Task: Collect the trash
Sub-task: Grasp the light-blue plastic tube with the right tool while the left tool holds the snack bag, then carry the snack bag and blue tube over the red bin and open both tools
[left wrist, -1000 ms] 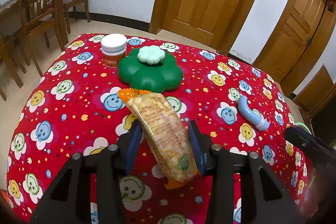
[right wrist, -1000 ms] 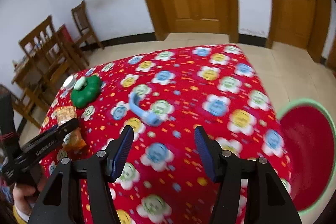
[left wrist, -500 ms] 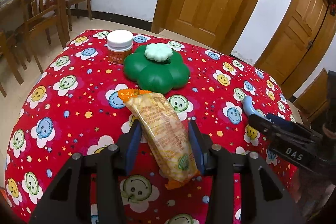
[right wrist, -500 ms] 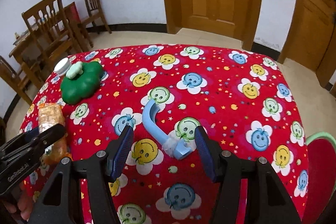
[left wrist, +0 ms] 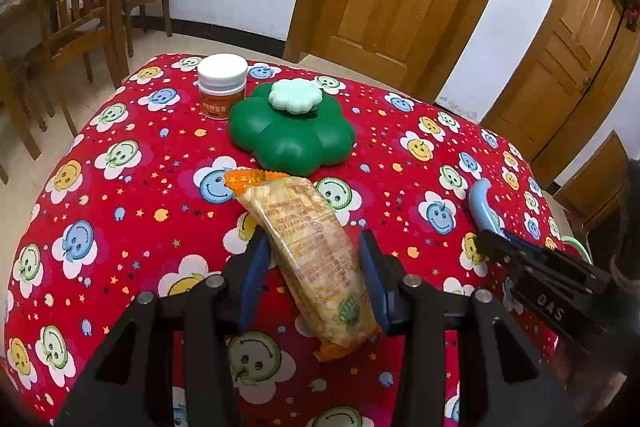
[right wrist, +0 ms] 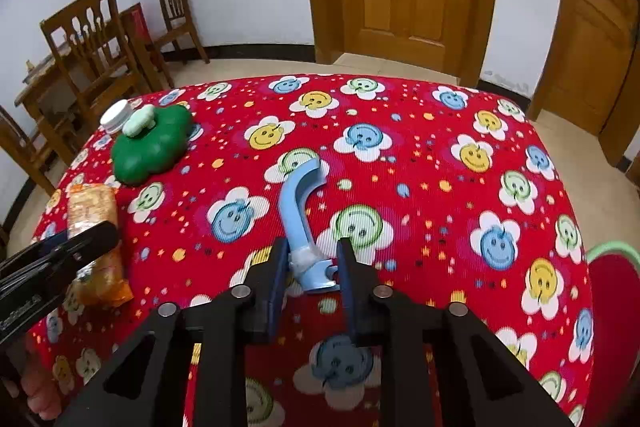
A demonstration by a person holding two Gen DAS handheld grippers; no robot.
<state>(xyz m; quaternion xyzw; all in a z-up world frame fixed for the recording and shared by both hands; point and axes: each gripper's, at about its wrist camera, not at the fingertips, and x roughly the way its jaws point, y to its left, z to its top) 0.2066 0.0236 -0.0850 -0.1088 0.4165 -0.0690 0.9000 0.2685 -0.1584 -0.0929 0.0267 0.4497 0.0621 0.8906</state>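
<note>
An orange-and-clear snack packet (left wrist: 308, 235) is clamped between the pads of my left gripper (left wrist: 316, 267), its far end sticking out over the red smiley tablecloth (right wrist: 440, 167). The same packet (right wrist: 90, 211) and left gripper (right wrist: 60, 259) show at the left of the right wrist view. A curved blue plastic piece (right wrist: 298, 203) lies on the cloth. My right gripper (right wrist: 313, 263) is closing, and its pads touch both sides of the piece's near end. From the left wrist view, the blue piece (left wrist: 482, 203) runs under the right gripper (left wrist: 540, 275).
A green flower-shaped box (left wrist: 292, 143) and a white-lidded orange jar (left wrist: 222, 87) stand at the table's far side. A red bin with a green rim (right wrist: 616, 307) sits off the table's right edge. Wooden chairs (left wrist: 76, 7) and doors stand beyond.
My right gripper came down and forward over the blue piece, and its jaws narrowed from wide apart to tight around the piece's near end. The left gripper kept still with the packet.
</note>
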